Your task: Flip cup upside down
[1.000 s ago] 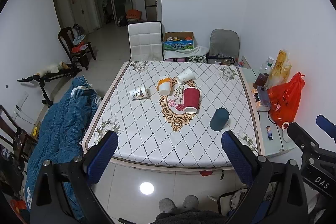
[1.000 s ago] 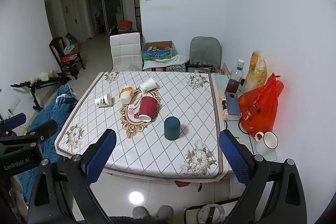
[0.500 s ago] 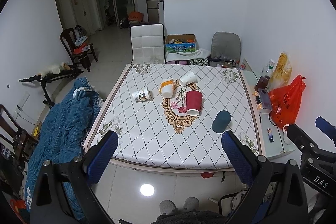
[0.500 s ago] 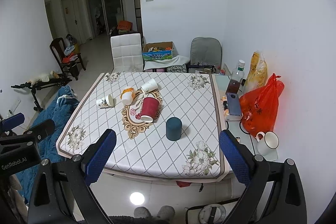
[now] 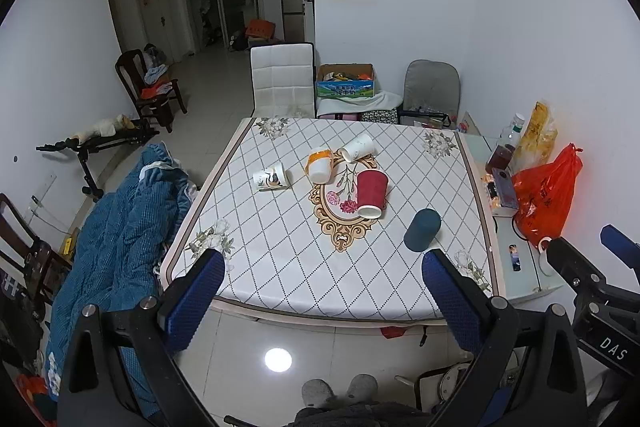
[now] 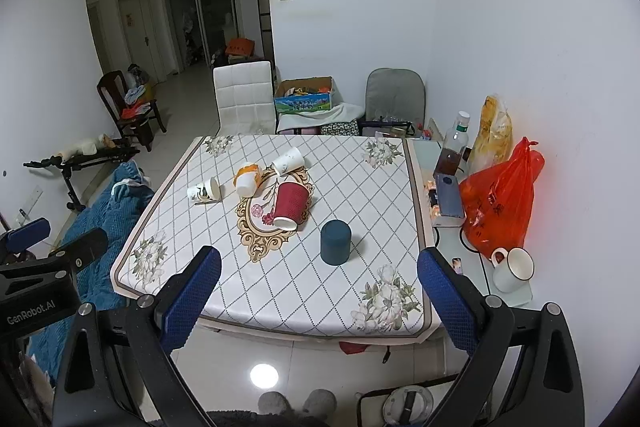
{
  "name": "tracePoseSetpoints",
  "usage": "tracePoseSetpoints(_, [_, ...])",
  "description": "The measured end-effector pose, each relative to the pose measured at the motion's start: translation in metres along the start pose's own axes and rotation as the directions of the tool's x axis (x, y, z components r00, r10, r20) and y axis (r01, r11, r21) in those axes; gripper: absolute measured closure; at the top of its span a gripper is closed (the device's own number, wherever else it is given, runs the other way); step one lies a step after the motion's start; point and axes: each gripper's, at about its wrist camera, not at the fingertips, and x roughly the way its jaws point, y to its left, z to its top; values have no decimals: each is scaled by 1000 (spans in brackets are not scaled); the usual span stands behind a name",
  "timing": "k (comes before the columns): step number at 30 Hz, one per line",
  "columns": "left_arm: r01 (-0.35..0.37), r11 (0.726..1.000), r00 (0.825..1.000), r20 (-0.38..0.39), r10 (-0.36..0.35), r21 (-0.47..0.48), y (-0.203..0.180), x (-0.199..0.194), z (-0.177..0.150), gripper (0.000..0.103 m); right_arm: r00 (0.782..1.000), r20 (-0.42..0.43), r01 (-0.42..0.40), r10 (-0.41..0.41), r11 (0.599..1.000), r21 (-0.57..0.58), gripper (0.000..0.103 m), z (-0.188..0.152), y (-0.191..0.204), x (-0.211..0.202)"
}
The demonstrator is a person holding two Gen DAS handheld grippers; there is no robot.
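Note:
Several cups are on the table (image 5: 280, 267). A dark teal cup (image 5: 422, 235) (image 6: 335, 242) stands upside down near the front right. A red cup (image 5: 371, 193) (image 6: 291, 204) lies on its side at the middle. An orange-and-white cup (image 5: 319, 163) (image 6: 248, 179), a white cup (image 5: 358, 148) (image 6: 288, 160) and a patterned white cup (image 5: 271, 178) (image 6: 204, 190) lie on their sides behind it. My left gripper (image 5: 324, 303) and right gripper (image 6: 320, 303) are open and empty, held before the table's front edge, apart from all cups.
A side shelf (image 6: 460, 239) right of the table holds an orange bag (image 6: 500, 203), a bottle (image 6: 452, 147) and a white mug (image 6: 512, 269). A blue blanket (image 5: 116, 227) lies left of the table. A white chair (image 5: 282, 79) stands behind it.
Both grippers have drawn back and risen slightly from the table; the table looks a little smaller and higher in view. The cups have not moved.

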Motion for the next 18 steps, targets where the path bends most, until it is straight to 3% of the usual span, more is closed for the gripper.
tracePoseSetpoints(18, [-8, 1000, 1000, 6, 8, 3, -2, 0, -5, 2, 1000, -11, -9, 9, 1000, -2, 2, -11, 7, -3])
